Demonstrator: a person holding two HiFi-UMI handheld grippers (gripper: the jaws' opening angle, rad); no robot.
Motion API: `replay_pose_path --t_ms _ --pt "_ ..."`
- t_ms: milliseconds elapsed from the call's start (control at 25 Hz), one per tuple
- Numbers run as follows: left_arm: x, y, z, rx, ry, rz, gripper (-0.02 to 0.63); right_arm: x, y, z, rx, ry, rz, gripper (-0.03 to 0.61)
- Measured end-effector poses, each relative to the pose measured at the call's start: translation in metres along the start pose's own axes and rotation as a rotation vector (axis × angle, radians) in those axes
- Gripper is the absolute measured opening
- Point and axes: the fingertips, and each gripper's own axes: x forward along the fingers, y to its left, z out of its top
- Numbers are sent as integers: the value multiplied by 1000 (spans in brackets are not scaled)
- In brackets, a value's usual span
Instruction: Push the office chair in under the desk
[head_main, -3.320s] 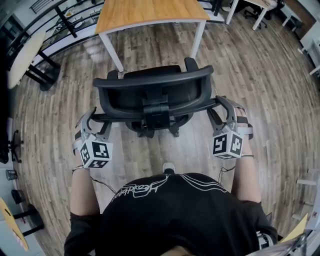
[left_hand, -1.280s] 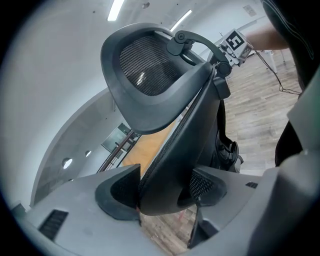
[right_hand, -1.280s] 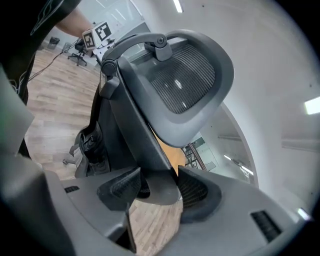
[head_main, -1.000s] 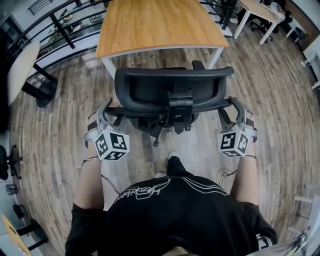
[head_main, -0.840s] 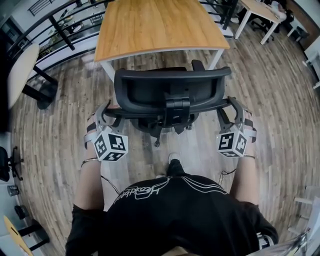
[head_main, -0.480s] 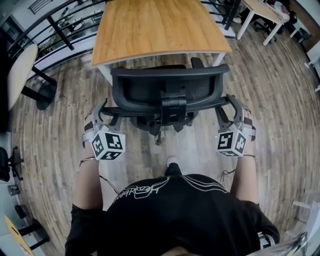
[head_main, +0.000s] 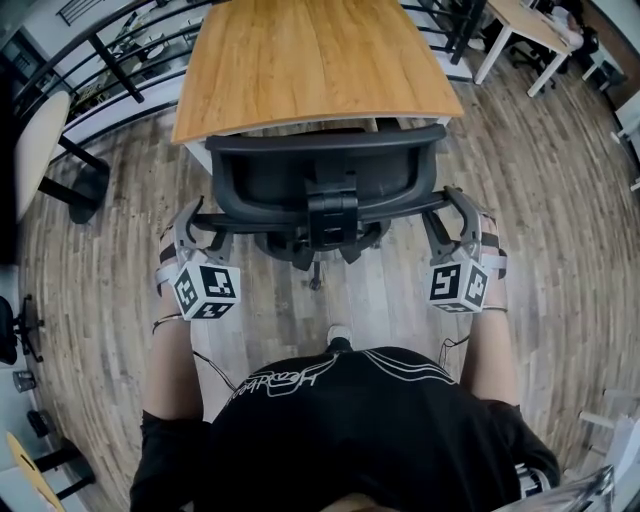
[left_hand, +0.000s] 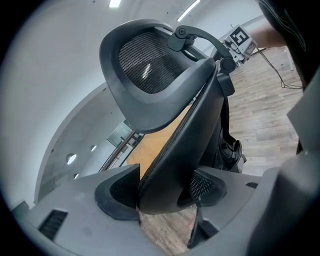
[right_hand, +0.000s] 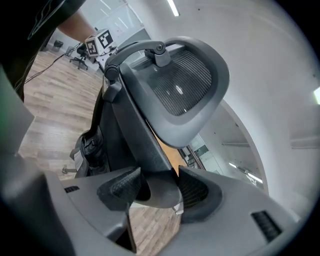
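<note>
A black mesh office chair (head_main: 320, 180) stands in front of a wooden desk (head_main: 310, 60) with white legs; the top of its backrest meets the desk's front edge and its seat is hidden beneath. My left gripper (head_main: 198, 216) is shut on the left edge of the backrest (left_hand: 175, 150), my right gripper (head_main: 447, 205) on the right edge of the backrest (right_hand: 135, 110). In the left gripper view the left gripper (left_hand: 165, 192) has the backrest rim pressed between both pads. The right gripper (right_hand: 157, 187) clamps its rim the same way, under the curved headrest (right_hand: 185, 85).
Wood plank floor (head_main: 560, 200) all round. A round-edged table (head_main: 35, 135) and a black railing (head_main: 110, 50) lie at the left. Another white-legged desk (head_main: 520, 20) stands at the top right. The person's shoe (head_main: 338, 338) is just behind the chair's base (head_main: 315, 250).
The chair and both grippers have moved toward the desk. Floor showed between backrest and desk before; now the backrest top reaches the desk's front edge. Both grips are unchanged.
</note>
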Motion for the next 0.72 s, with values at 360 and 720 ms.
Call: replay_pose_path --t_ms 360,720 --pt "34 7 8 -17 26 4 273 35 -18 -8 -13 -30 7 249" --pt "65 30 11 -23 26 -1 273 69 -34 -1 -15 -26 -2 250"
